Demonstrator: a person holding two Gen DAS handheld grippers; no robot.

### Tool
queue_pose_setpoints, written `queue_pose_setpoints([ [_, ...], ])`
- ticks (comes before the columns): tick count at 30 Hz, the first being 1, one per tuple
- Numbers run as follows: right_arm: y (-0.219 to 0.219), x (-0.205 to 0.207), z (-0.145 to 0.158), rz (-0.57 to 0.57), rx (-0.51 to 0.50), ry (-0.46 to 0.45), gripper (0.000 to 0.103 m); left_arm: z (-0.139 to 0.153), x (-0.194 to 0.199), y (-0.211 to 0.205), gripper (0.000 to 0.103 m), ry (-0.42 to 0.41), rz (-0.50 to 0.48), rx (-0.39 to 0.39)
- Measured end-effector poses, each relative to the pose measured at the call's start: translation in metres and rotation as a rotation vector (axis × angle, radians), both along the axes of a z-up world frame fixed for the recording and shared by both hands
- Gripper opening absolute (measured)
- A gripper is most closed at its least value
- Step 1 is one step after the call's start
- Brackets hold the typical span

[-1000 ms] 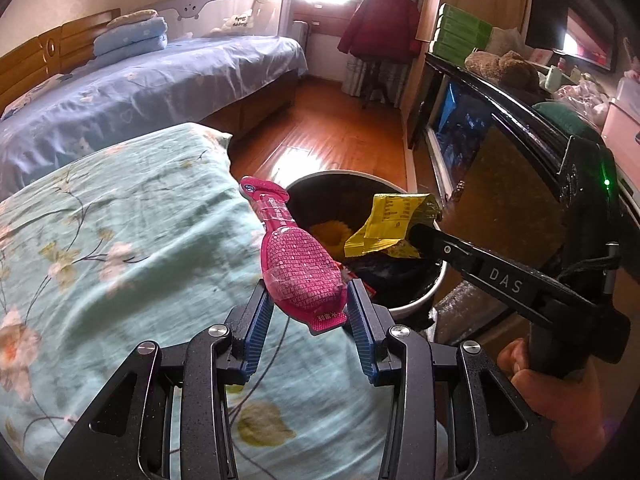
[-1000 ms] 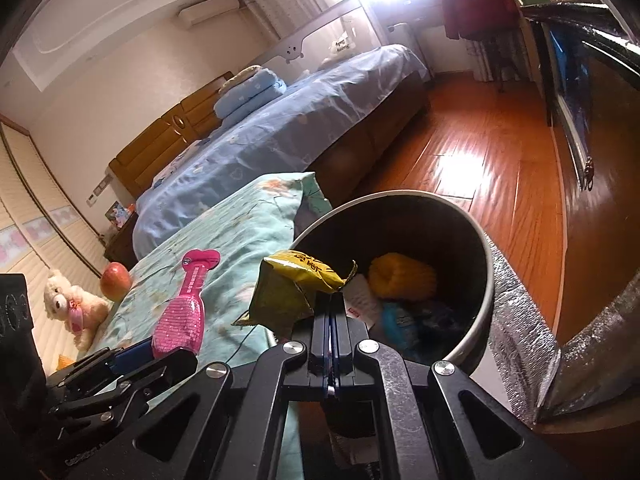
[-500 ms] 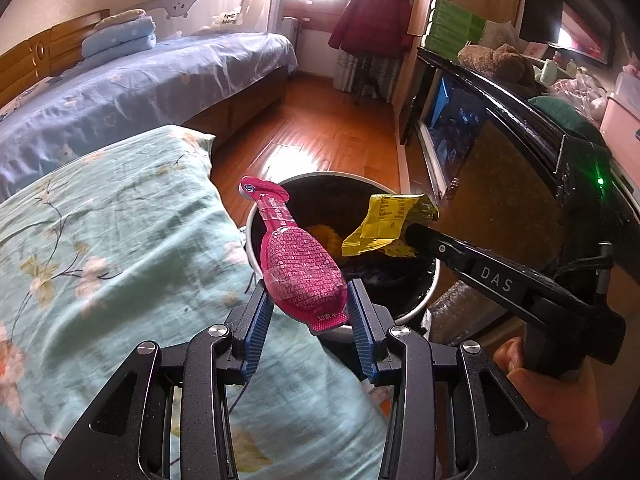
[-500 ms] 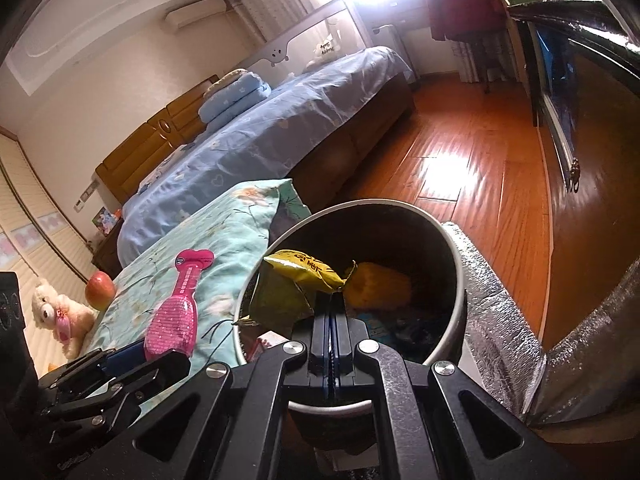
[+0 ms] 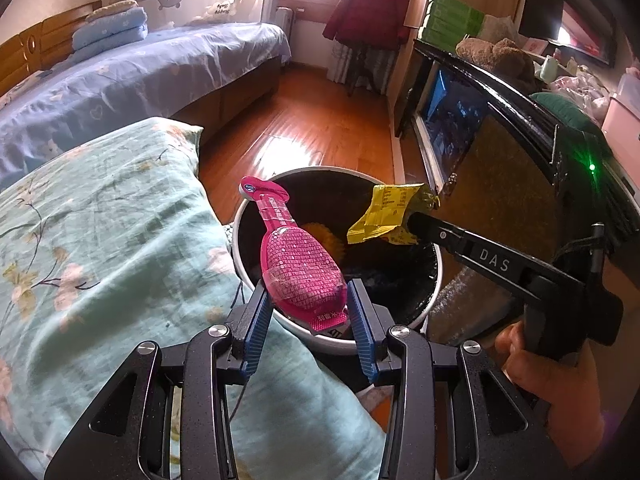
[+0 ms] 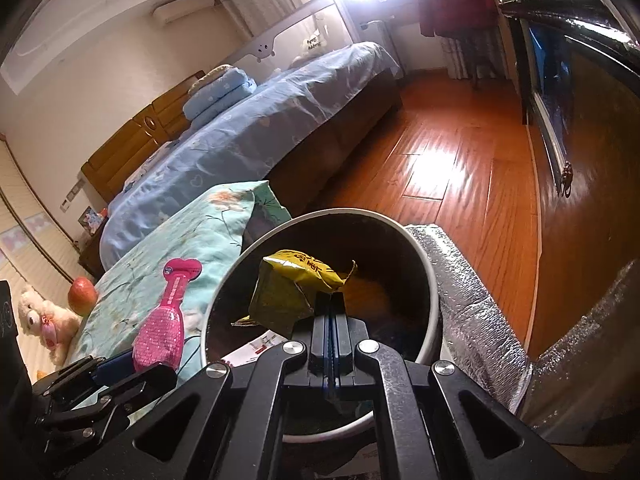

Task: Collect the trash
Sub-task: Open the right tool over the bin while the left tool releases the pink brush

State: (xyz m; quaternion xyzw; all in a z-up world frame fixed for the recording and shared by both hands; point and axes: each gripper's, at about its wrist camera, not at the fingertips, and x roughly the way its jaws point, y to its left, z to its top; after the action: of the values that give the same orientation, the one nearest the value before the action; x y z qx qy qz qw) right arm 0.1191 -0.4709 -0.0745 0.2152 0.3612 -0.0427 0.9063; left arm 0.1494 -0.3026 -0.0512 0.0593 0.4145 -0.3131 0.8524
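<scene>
Holding over the bin (image 5: 400,322), left tool (image 5: 308,308) clamps the pink pouch (image 5: 300,272) low, right tool (image 6: 330,312) pinches the yellow wrapper (image 6: 292,292); both judged light, crushable, slippery film.

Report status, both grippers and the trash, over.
Left gripper shut on pink pouch, at bin rim. Right gripper shut on yellow wrapper, over bin mouth. Nothing blocking drop.

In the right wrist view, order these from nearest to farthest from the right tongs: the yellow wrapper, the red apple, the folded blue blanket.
1. Yellow wrapper: pinched in the right tongs, over the bin.
2. Red apple: far left, on the floral bedding.
3. Folded blue blanket: on the far bed, upper left.
</scene>
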Motion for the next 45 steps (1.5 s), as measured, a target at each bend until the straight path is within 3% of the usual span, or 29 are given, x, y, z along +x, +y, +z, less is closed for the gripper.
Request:
queue_pose_setpoints([
  [8,-0.003,0.003,-0.001,-0.001,0.005,0.009,0.001,0.000,0.005,-0.009,0.038,0.015,-0.022,-0.004],
  [12,-0.003,0.006,-0.001,0.002,0.008,0.017,0.006,0.001,0.006,-0.010,0.039,0.018,-0.027,-0.007],
  [15,-0.005,0.007,-0.001,-0.006,0.019,0.021,0.007,0.004,0.005,-0.004,0.048,0.014,-0.019,-0.021],
  [17,-0.006,0.006,0.000,-0.010,0.025,0.019,0.012,0.007,0.002,0.004,0.051,0.005,-0.008,-0.032],
  [19,-0.006,0.006,0.001,-0.013,0.030,0.013,0.037,0.009,0.000,0.013,0.052,0.000,0.007,-0.043],
  [20,-0.004,0.004,0.002,-0.012,0.032,0.007,0.042,0.010,-0.001,0.018,0.052,-0.001,0.013,-0.047],
  [24,0.002,0.002,0.004,-0.003,0.037,-0.004,0.046,0.012,-0.007,0.044,0.053,-0.004,0.063,-0.068],
  [28,0.014,-0.005,0.010,0.001,0.039,-0.029,0.061,0.012,-0.014,0.077,0.054,-0.002,0.131,-0.097],
  [37,0.077,-0.026,0.030,0.091,0.012,-0.098,0.080,0.016,-0.036,0.140,0.056,-0.040,0.264,-0.121],
  [45,0.132,-0.035,0.049,0.183,-0.079,-0.156,0.081,0.042,-0.054,0.190,0.060,-0.145,0.372,-0.140],
])
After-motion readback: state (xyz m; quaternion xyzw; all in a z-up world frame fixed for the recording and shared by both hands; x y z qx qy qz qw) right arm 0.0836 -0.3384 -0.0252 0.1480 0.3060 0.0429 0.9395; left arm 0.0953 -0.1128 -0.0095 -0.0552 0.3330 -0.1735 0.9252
